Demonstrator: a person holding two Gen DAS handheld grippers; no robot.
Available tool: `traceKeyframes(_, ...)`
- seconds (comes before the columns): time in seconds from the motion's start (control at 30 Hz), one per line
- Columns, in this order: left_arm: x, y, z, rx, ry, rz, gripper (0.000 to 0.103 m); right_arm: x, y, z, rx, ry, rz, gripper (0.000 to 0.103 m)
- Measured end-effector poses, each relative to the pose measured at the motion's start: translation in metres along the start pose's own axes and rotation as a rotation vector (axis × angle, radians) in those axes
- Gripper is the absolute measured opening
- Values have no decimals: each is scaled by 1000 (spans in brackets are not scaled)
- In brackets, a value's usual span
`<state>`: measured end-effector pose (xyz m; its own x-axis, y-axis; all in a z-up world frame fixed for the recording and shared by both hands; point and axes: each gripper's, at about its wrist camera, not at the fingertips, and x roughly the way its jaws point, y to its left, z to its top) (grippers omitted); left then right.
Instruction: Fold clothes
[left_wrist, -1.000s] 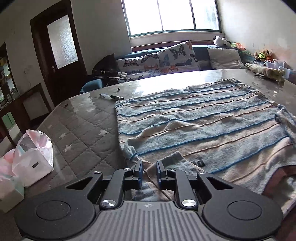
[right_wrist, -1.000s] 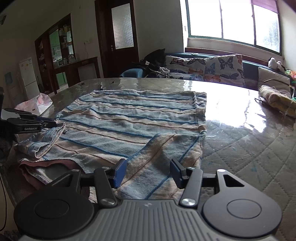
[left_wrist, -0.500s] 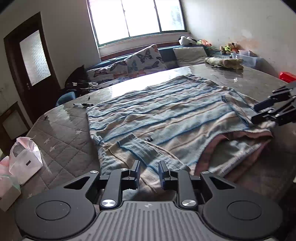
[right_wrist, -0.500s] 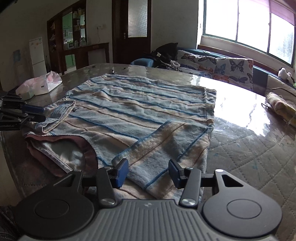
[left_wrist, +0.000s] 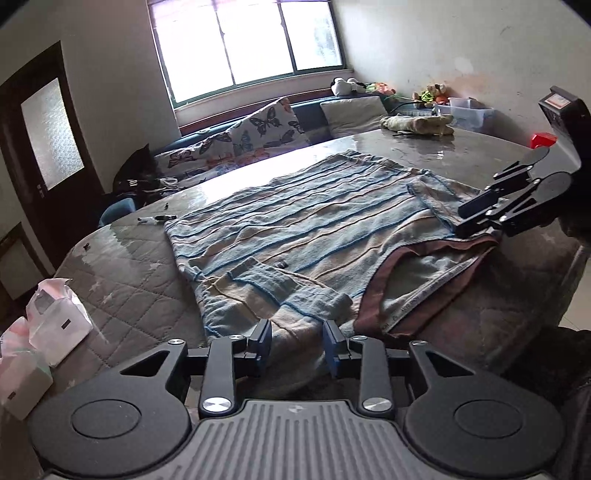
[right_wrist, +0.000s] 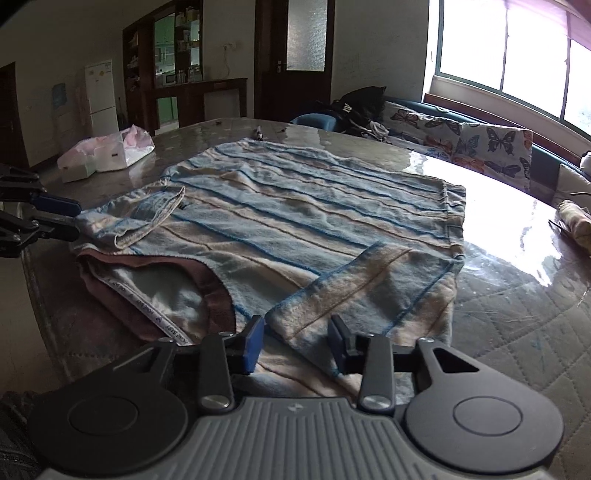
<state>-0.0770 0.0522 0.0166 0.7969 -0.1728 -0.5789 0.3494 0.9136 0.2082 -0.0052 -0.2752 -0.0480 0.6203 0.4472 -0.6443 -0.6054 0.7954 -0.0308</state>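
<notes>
A blue and beige striped sweater (left_wrist: 314, 218) lies flat on the table, its maroon-lined collar (left_wrist: 424, 284) toward the near edge. Both sleeves are folded in over the body: one (left_wrist: 266, 284) in the left wrist view, the other (right_wrist: 351, 288) in the right wrist view. My left gripper (left_wrist: 297, 343) sits low at the near shoulder with its jaws opening; cloth lies between the pads, unpinched. My right gripper (right_wrist: 295, 341) hovers at the other shoulder, jaws closing around the sleeve end without pressing on it. Each view shows the other gripper: right gripper (left_wrist: 467, 219), left gripper (right_wrist: 72, 218).
The table (left_wrist: 122, 280) has a quilted cover under a glossy sheet. White and pink plastic bags (left_wrist: 51, 321) sit at its left edge, a pen (left_wrist: 155, 219) beyond the sweater, and a rolled cloth (left_wrist: 417, 123) at the far right. A cushioned bench (right_wrist: 480, 147) runs under the window.
The left gripper has drawn back toward the near edge, rolled, and widened its jaws off the sleeve, which now lies folded on the body. The right jaws have narrowed.
</notes>
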Motion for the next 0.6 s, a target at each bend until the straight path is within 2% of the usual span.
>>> traceKeyframes(0.07, 0, 0, -1, -3, 1, -5, 34, -5, -1, 0, 1, -11, -7, 6)
traceKeyframes(0.1, 1, 1, -1, -4, 1, -9, 34, -7, -2, 0, 1, -17, -11, 3)
traceKeyframes(0.33, 4, -4, -6, 73, 18, -52, 34, -27, -3, 3, -24, -39, -3, 2)
traceKeyframes(0.47, 2, -11, -9, 129, 12, -75, 43, -20, 4, 0, -47, -11, 26, 3)
traceKeyframes(0.6, -1, -15, -12, 191, 3, -88, 43, -19, 1, 1, -22, -17, 49, 8)
